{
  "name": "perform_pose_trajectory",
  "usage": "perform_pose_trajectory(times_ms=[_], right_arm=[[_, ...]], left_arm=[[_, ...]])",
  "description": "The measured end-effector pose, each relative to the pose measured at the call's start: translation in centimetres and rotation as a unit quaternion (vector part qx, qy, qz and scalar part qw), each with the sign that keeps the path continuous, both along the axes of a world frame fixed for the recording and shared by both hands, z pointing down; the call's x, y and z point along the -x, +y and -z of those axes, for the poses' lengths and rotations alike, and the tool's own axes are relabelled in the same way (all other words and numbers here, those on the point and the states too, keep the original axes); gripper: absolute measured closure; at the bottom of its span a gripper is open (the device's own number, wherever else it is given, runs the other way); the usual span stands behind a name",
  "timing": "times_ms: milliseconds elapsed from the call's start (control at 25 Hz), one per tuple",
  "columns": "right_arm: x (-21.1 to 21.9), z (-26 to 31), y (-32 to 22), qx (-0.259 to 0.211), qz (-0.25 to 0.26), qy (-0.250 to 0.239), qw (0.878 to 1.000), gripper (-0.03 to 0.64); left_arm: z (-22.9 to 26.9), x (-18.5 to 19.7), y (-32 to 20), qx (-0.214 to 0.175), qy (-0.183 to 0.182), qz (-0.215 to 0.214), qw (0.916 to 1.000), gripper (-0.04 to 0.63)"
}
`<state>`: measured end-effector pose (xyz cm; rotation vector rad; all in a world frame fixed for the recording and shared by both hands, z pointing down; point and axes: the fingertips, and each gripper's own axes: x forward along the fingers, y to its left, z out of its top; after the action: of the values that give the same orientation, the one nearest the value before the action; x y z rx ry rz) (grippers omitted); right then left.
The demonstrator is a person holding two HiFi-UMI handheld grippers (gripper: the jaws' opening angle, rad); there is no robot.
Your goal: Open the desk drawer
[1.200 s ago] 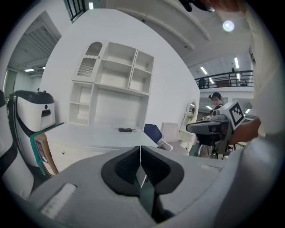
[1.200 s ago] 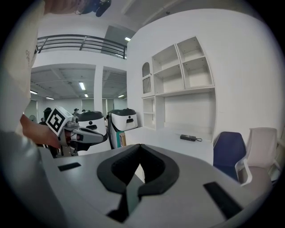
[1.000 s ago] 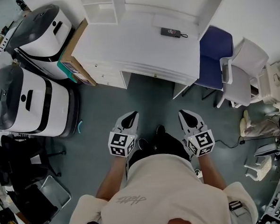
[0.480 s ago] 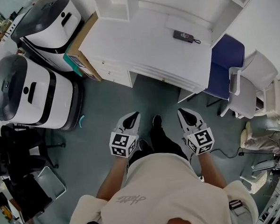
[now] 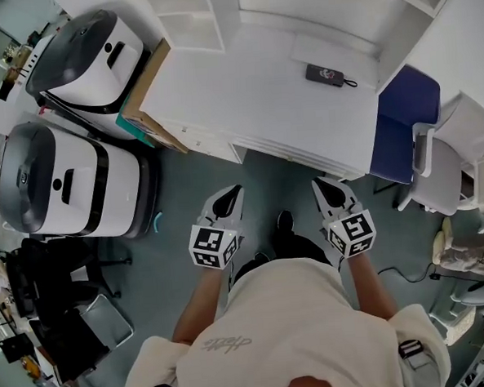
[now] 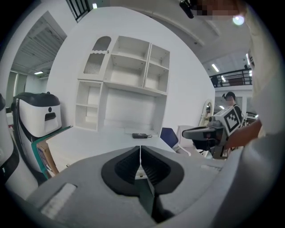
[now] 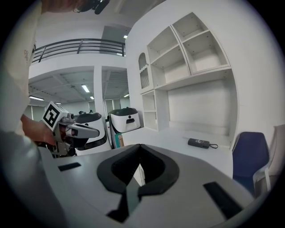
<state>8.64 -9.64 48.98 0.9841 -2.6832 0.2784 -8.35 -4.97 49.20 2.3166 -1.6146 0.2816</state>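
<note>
**Not at the drawer yet**

Stands facing the white desk (image 5: 252,90) and looks down at it. Holds the left gripper (image 5: 228,196) and the right gripper (image 5: 327,188) low over the grey floor (image 5: 178,221), side by side and well apart from the desk. Has both pairs of jaws pressed together, with nothing between them. Touches nothing at all.

Looks like the very first step: getting close enough to reach.

Finds the desk drawer (image 5: 204,139) under the left end of the desk top, shut, just beside the brown board (image 5: 150,96) that leans there. Cannot make out a handle on it from here; too small to tell.

Needs a step forward first. Then calls for bringing one gripper down to the drawer front, opening its jaws wide, closing them on the handle or the edge, and pulling straight back. Seems easiest with the left gripper, being nearer that side.

Must take care near the board and the big white machine (image 5: 70,183) on the left, so as not to bump them. Can leave alone the little black thing (image 5: 325,75) on the desk top and the blue chair (image 5: 402,117) on the right.
</note>
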Motion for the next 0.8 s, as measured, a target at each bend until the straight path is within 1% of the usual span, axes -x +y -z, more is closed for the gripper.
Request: perform_pose_trajectory(times_ms=[200,320,520,640,720,800], right_arm=[[-1.3,-0.1,-5.3,0.0,-0.004,-0.005,1.0,0.614],[-1.3,-1.1,-7.4,0.012,0.01,-0.007,1.0,0.614],[-0.5,-2.6,-10.0,0.026,0.041,-0.007,0.999,0.614],[0.2,-2.7,-11.0,0.031,0.054,-0.027,0.998,0.614],[0.6,-2.6,-11.4,0.037,0.055,-0.042,0.997,0.614],[0.8,-2.7,-12.0,0.038,0.05,-0.038,0.997,0.614]], left_arm=[[1.0,-1.2,-5.1,-0.004,-0.008,-0.002,1.0,0.577],[1.1,-1.4,-7.5,0.0,-0.009,0.007,0.9999,0.577],[1.1,-1.9,-10.6,0.006,-0.008,0.015,0.9998,0.577],[1.0,-2.1,-11.5,0.009,-0.008,0.011,0.9999,0.577],[1.1,-2.0,-12.0,0.01,-0.009,0.009,0.9999,0.577],[1.3,-1.7,-12.8,0.009,-0.01,0.006,0.9999,0.577]])
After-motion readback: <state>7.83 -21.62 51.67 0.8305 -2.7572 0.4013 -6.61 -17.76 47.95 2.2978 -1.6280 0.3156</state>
